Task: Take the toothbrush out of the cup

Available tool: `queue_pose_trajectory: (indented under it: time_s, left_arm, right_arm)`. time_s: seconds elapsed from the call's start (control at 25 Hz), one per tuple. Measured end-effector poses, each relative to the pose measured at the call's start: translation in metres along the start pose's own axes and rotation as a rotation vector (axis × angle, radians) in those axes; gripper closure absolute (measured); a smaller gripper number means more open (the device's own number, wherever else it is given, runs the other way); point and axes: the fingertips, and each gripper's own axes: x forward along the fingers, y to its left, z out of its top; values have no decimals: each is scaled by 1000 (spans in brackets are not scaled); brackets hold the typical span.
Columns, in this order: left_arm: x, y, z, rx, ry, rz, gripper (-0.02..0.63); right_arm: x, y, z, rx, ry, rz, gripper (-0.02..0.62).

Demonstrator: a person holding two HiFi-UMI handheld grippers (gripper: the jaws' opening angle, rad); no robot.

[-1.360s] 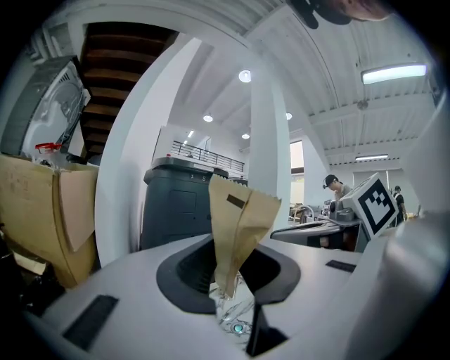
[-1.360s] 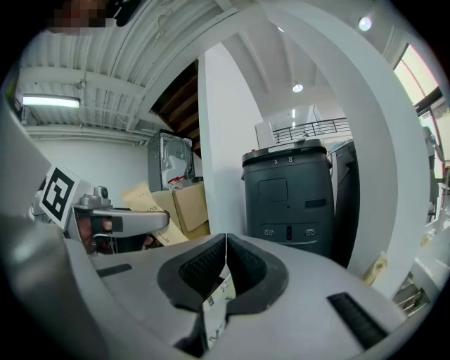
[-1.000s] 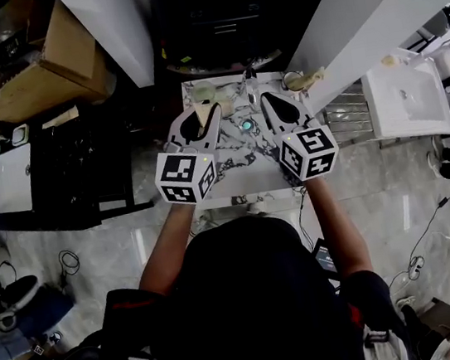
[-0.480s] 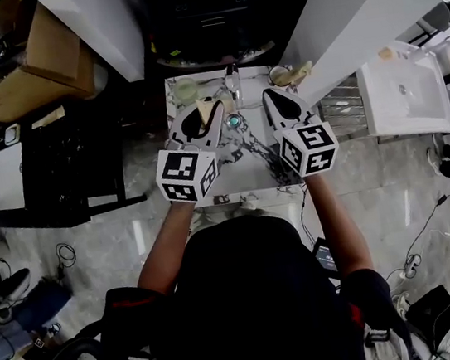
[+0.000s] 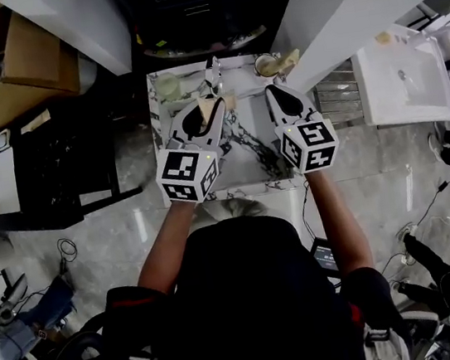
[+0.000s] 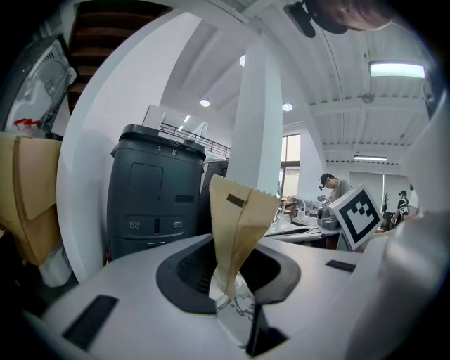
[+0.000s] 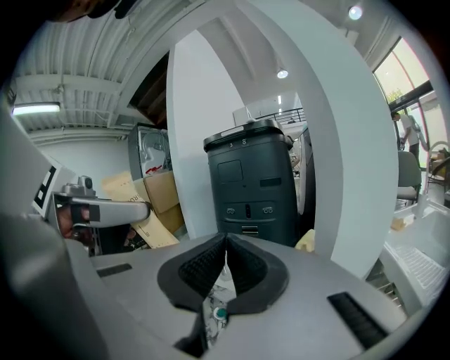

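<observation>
Obs: kraft-paper packet (image 6: 239, 225), brown with a pinked top edge, is taken to be the wrapped toothbrush. It stands upright in the left gripper (image 6: 228, 281), clear of any cup and above the marble-patterned stand (image 5: 249, 175). Handling, judged: light, thin, easily crushed. Paper should not slip much on ribbed pads, but the sleeve could buckle or slide along the brush inside. The best hold is low on the packet, where the handle would stiffen it, with a gentle pinch. The left jaws are part closed and press on the packet's lower end. The right gripper (image 7: 226, 264) has its jaws together with nothing between them (only the stand's marble surface shows past them). At the stand's far edge, a pale cup (image 5: 168, 85) on the left looks empty from above. A second cup (image 5: 266, 65) on the right has a tan item (image 5: 287, 57) leaning out of it. That item matches the packet in colour, but I cannot tell what it is. Beyond the stand is a dark grey cabinet (image 7: 249, 186). Cardboard boxes (image 5: 24, 71) sit far left and a white basin (image 5: 404, 85) far right.
</observation>
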Motion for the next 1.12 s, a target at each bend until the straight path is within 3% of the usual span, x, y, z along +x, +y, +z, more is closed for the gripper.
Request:
queue_pose_trajectory:
  time_s: [0.56, 1.12]
  left_arm:
    - [53, -22, -31, 28, 73, -53, 523]
    - [89, -23, -61, 4, 138, -75, 523]
  right_arm:
    - [-1, -43, -26, 30, 50, -51, 560]
    - [21, -80, -55, 114, 109, -59, 558]
